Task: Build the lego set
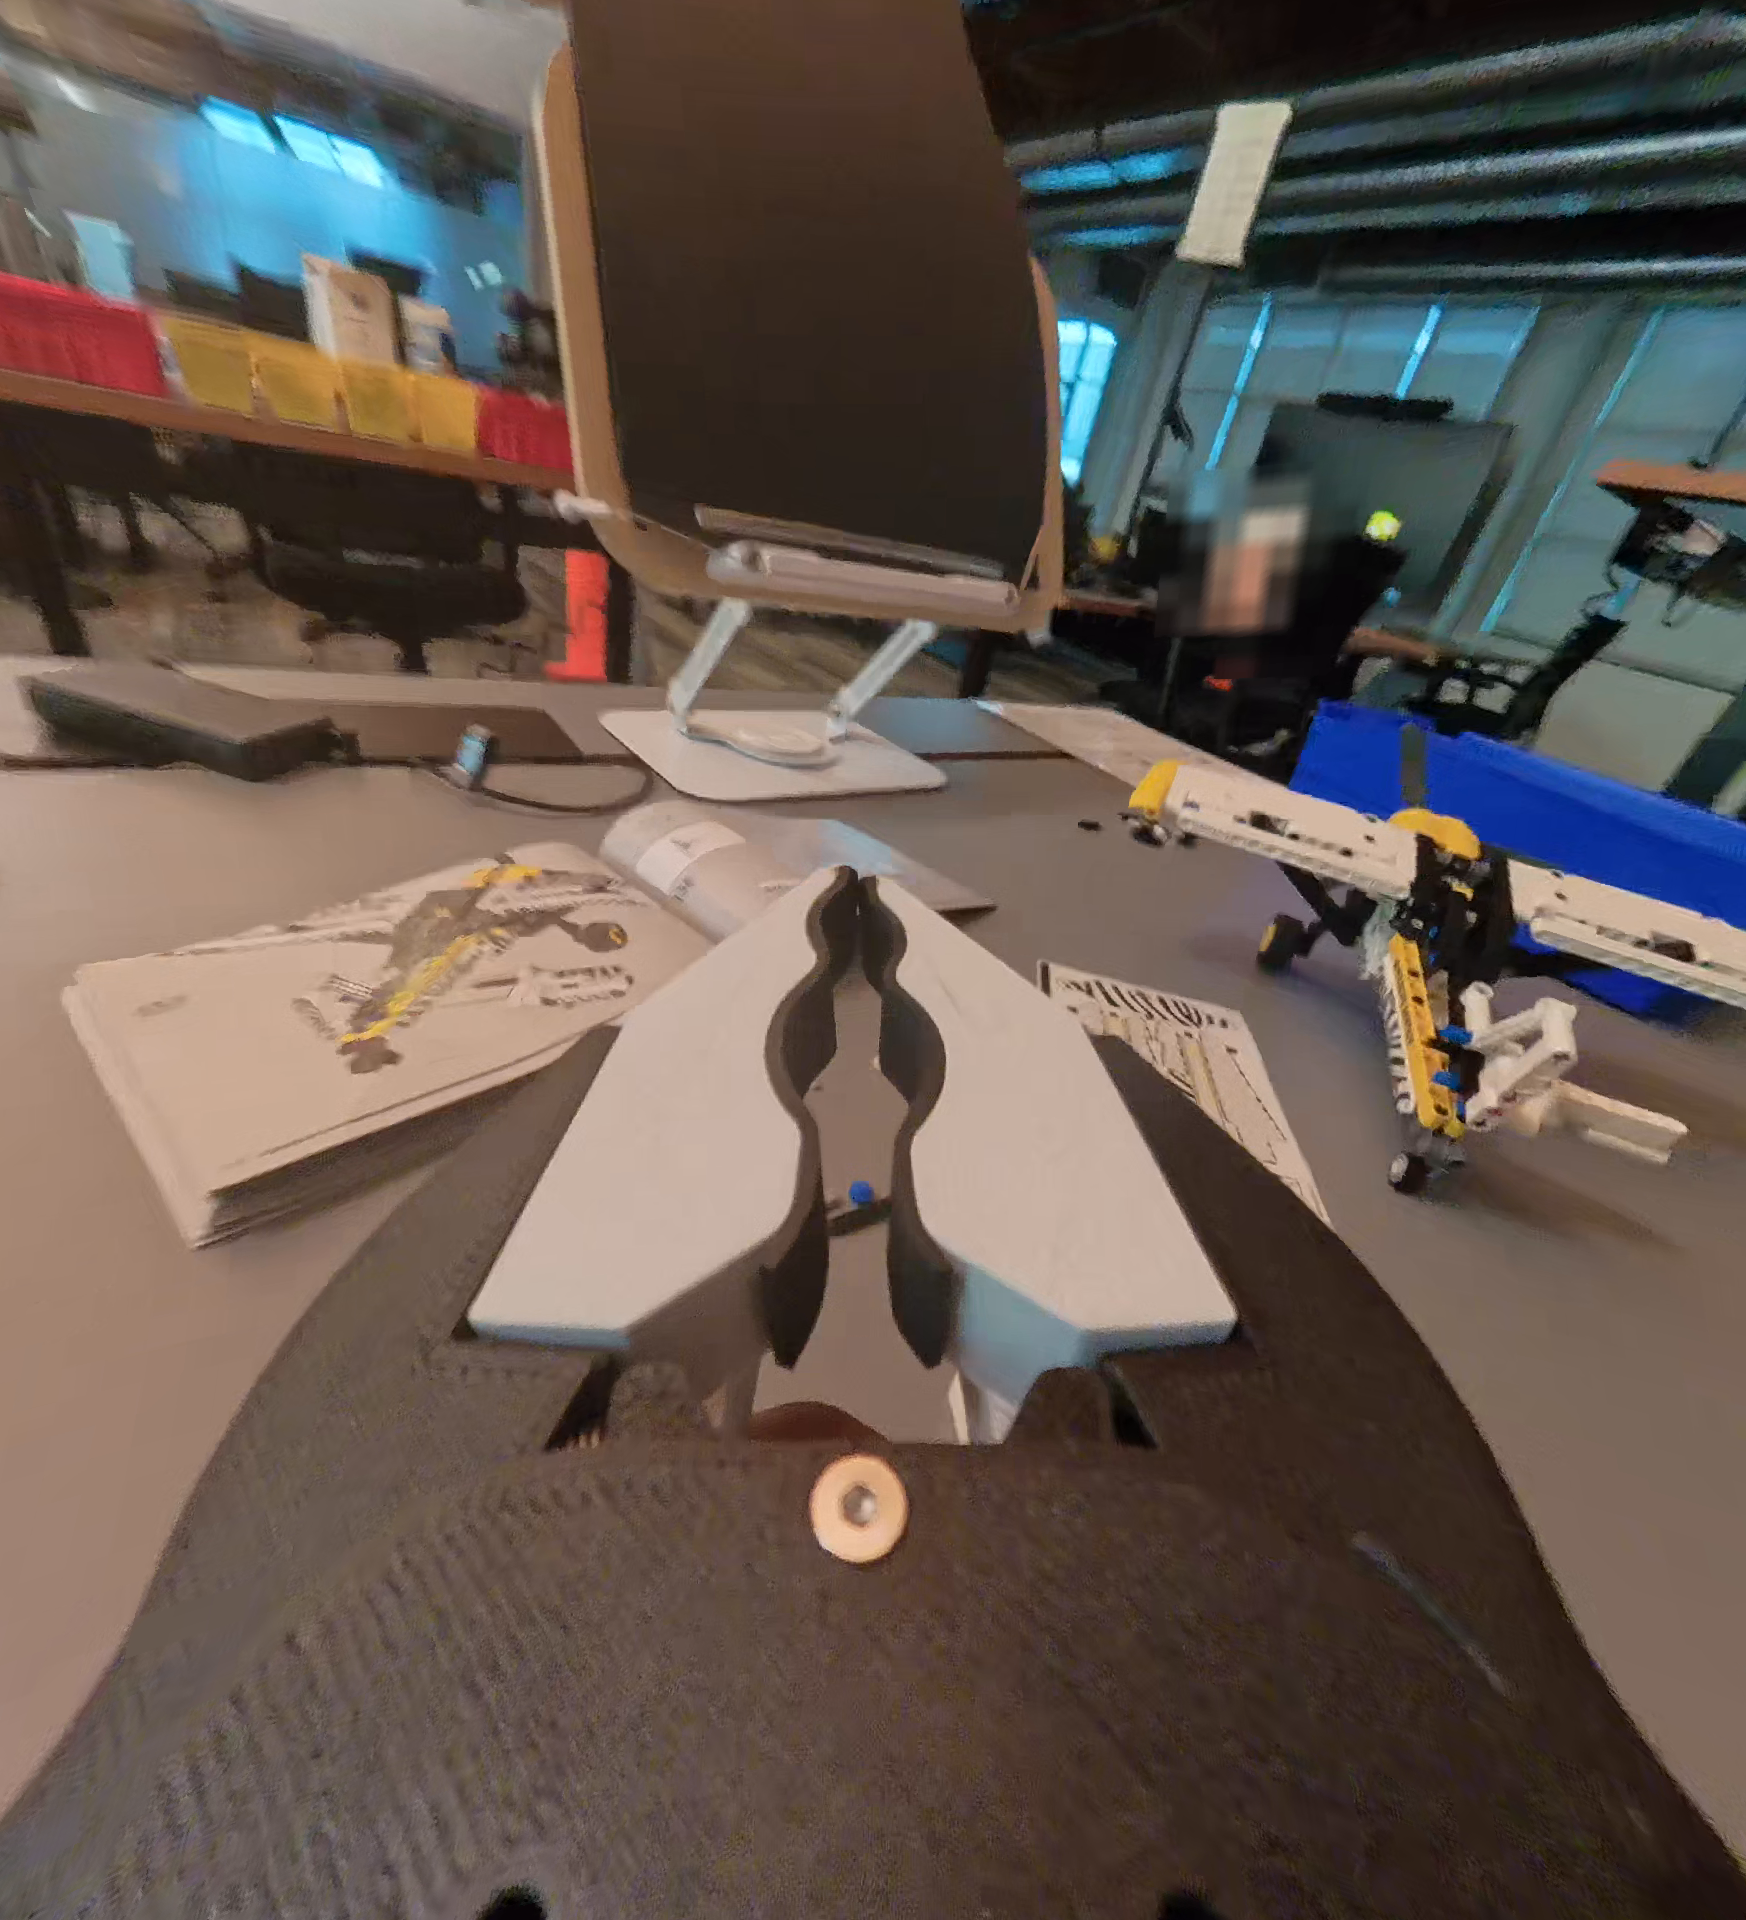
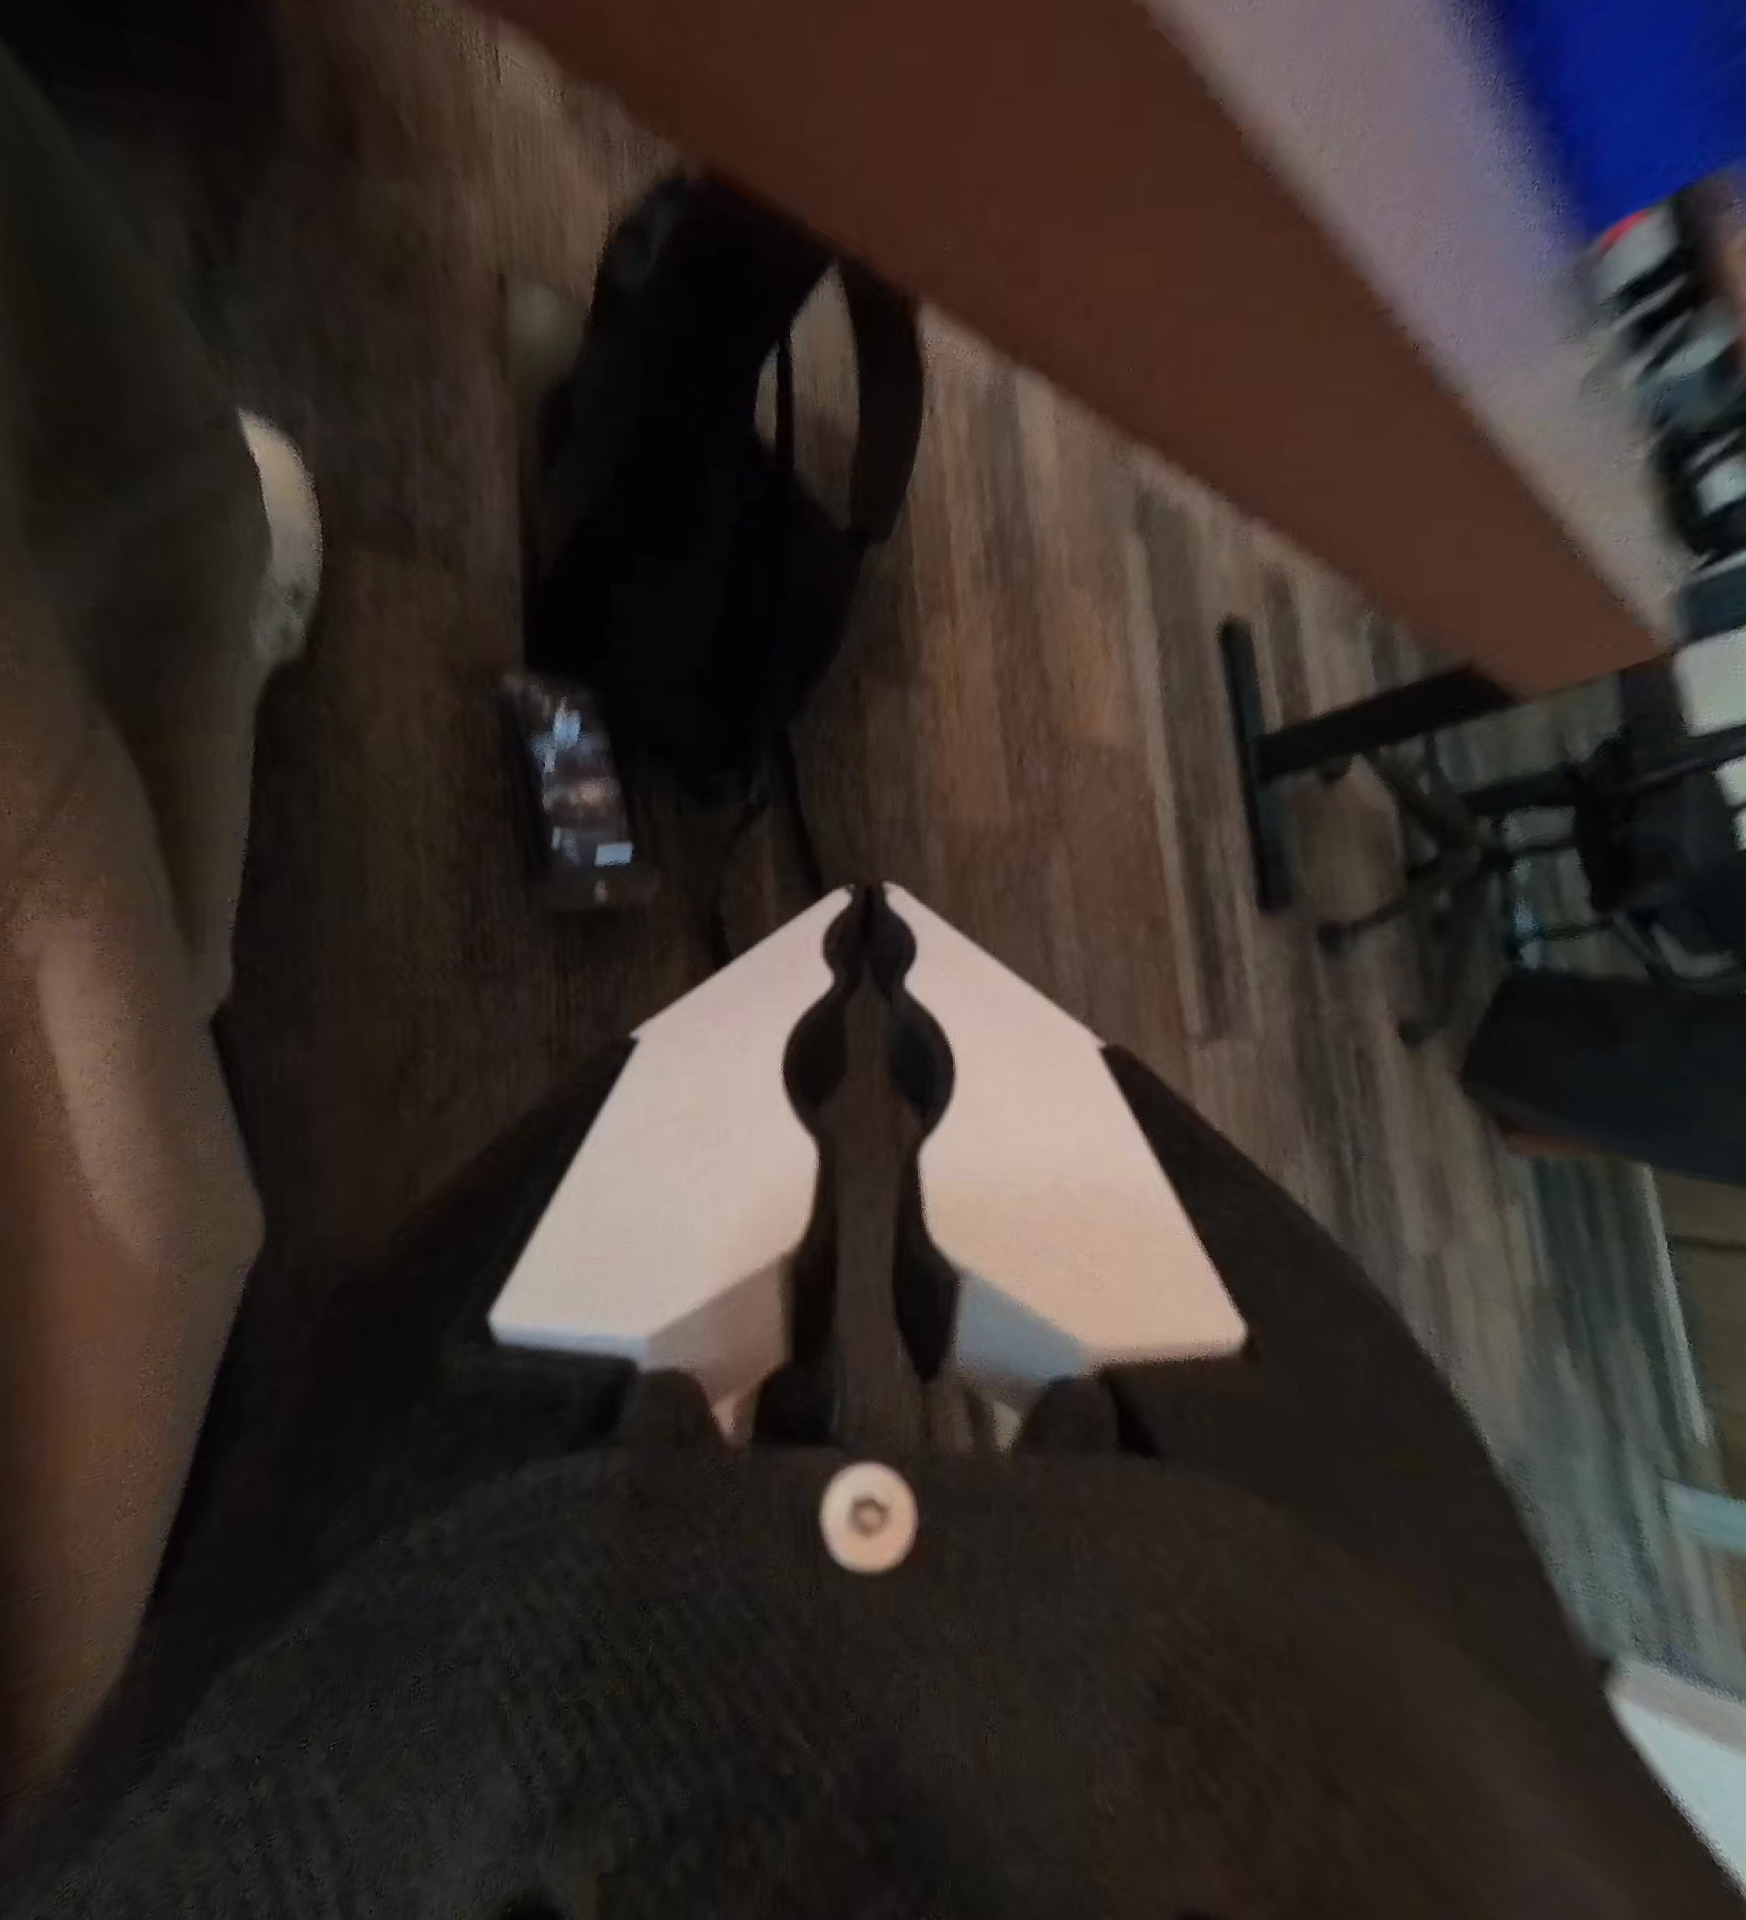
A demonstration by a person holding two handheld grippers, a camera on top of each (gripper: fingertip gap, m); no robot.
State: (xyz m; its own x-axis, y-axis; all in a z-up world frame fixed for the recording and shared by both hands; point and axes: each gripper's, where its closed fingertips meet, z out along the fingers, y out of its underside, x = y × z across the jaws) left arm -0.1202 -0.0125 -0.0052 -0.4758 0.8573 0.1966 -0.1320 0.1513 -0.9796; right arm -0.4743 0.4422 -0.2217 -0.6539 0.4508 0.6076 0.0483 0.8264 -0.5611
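The partly built lego plane [image 1: 1451, 935], white and yellow with black wheels, stands on the grey table [image 1: 1264, 1351] at the right. My left gripper [image 1: 858, 896] hovers low over the table's middle, left of the plane, with its tips together. A small black piece with a blue pin [image 1: 856, 1197] shows in the gap between the fingers; I cannot tell whether it is pinched or lies on the table. My right gripper [image 2: 867, 896] is shut and empty, below the table's edge [image 2: 1212, 312], pointing at the floor. That view is blurred.
An instruction booklet [image 1: 360, 1029] lies left of the left gripper and a sticker sheet [image 1: 1181, 1049] lies to its right. A tablet on a stand [image 1: 796, 436] is behind, a blue bin [image 1: 1596, 831] far right. A black bag [image 2: 703, 499] and a phone [image 2: 578, 790] lie on the floor. One gripper's finger ends stand about 60 cm off the other's. Between my left fingertips and the partly built lego plane [image 1: 1451, 935] there is roughly 30 cm.
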